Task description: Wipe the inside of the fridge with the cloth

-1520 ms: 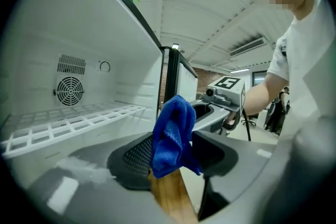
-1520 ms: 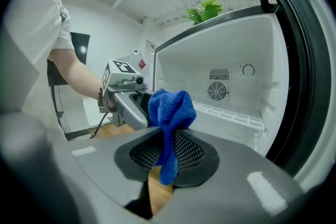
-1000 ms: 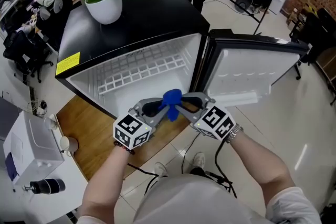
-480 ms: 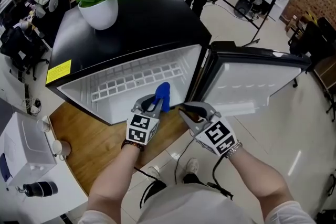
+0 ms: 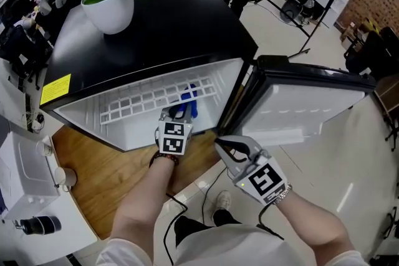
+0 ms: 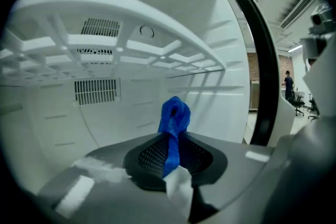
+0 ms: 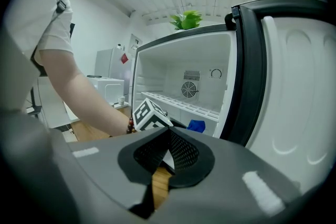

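In the head view, the left gripper (image 5: 181, 113) reaches into the open fridge (image 5: 156, 22), with the blue cloth (image 5: 190, 96) at its tip. The right gripper (image 5: 223, 147) hangs outside, near the open door (image 5: 299, 103).

In the left gripper view, the jaws are clamped on the cloth, which bunches up ahead of them beneath the white grid shelf (image 6: 131, 47), clear of the back wall.

In the right gripper view, the jaws have just been closing and now meet with nothing between them.

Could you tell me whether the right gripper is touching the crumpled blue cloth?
Apart. The head view shows the right gripper outside the black fridge, with the crumpled blue cloth pinched by the left gripper inside.
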The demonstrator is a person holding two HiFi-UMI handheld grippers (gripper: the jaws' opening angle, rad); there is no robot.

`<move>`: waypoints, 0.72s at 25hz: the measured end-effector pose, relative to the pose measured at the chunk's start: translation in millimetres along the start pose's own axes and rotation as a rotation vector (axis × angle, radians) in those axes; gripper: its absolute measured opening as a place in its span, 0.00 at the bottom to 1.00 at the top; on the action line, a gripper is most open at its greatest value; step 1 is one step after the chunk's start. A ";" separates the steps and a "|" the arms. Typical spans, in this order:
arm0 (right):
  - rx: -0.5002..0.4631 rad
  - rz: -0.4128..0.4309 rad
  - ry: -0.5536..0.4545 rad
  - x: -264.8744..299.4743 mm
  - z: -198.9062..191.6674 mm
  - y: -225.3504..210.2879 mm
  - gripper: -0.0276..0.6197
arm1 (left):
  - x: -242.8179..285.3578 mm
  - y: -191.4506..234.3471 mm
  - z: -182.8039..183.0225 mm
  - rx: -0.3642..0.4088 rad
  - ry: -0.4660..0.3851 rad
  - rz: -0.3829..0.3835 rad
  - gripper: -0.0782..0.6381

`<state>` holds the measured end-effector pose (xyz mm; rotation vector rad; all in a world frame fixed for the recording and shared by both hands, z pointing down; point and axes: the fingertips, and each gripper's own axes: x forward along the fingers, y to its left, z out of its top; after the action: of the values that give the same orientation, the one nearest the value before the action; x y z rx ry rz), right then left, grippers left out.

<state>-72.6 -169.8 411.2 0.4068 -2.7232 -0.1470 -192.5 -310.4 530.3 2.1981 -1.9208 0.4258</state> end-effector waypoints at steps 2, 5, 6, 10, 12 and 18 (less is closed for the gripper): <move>-0.006 0.011 0.004 -0.9 -1.7 0.1 0.05 | 11.9 4.4 -1.0 -0.010 0.002 0.021 0.20; 0.004 0.021 0.006 -0.4 -5.5 -0.9 0.05 | 27.7 9.3 -2.5 -0.013 0.006 0.045 0.20; 0.008 0.022 0.006 0.2 -7.0 -1.5 0.05 | 32.7 10.8 -3.0 -0.015 0.007 0.052 0.20; 0.035 0.016 0.002 5.5 -12.1 -5.9 0.05 | 50.8 14.4 -5.1 -0.017 0.012 0.072 0.20; 0.038 0.012 0.005 8.7 -14.4 -8.4 0.05 | 58.1 12.8 -5.7 -0.016 0.012 0.072 0.20; 0.088 0.002 0.003 21.9 -18.7 -10.7 0.05 | 71.6 6.6 -7.6 -0.017 0.010 0.054 0.20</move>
<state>-82.1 -187.4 434.6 0.4291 -2.7343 -0.0259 -191.2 -375.7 561.3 2.1342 -1.9747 0.4263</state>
